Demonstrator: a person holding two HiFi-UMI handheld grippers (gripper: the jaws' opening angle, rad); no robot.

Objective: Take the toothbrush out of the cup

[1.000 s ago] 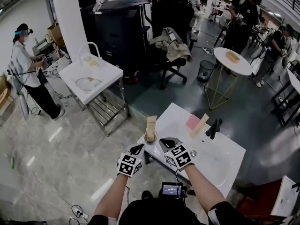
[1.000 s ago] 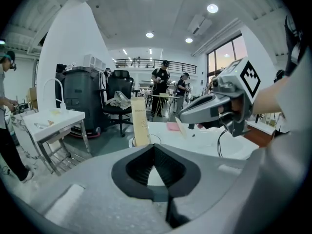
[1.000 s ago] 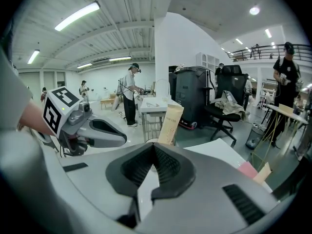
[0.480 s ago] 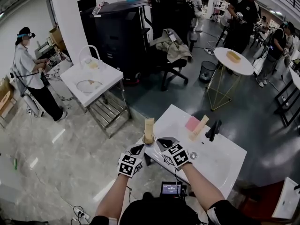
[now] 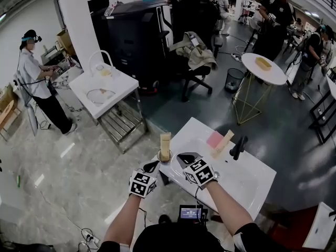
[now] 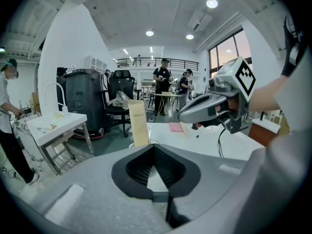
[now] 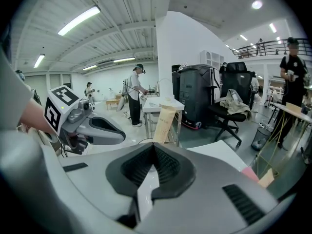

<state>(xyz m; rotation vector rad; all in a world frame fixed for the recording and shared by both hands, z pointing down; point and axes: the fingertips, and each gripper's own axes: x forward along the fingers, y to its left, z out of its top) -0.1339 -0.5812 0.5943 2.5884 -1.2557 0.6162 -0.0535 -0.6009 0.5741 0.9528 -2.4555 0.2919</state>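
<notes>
A tall tan toothbrush box (image 5: 165,142) stands upright in a small cup (image 5: 165,156) at the near left corner of the white sink table (image 5: 247,185). My left gripper (image 5: 154,166) hovers just short of the cup on its left, shut and empty. Beside the cup on the right, my right gripper (image 5: 184,157) is also shut with nothing in it. In the left gripper view the box (image 6: 138,123) rises beyond my closed jaws (image 6: 154,146). In the right gripper view the box (image 7: 164,123) stands ahead of the jaws (image 7: 154,145), apart from them.
On the sink table lie a pink pad (image 5: 215,137) and a second tan box (image 5: 223,140), with a black faucet (image 5: 239,145) behind the basin. Another white table (image 5: 105,91), a black cabinet (image 5: 134,33), a chair (image 5: 194,62) and several people stand farther off.
Both grippers hold almost the same place beside the cup. The box still stands in the cup.
</notes>
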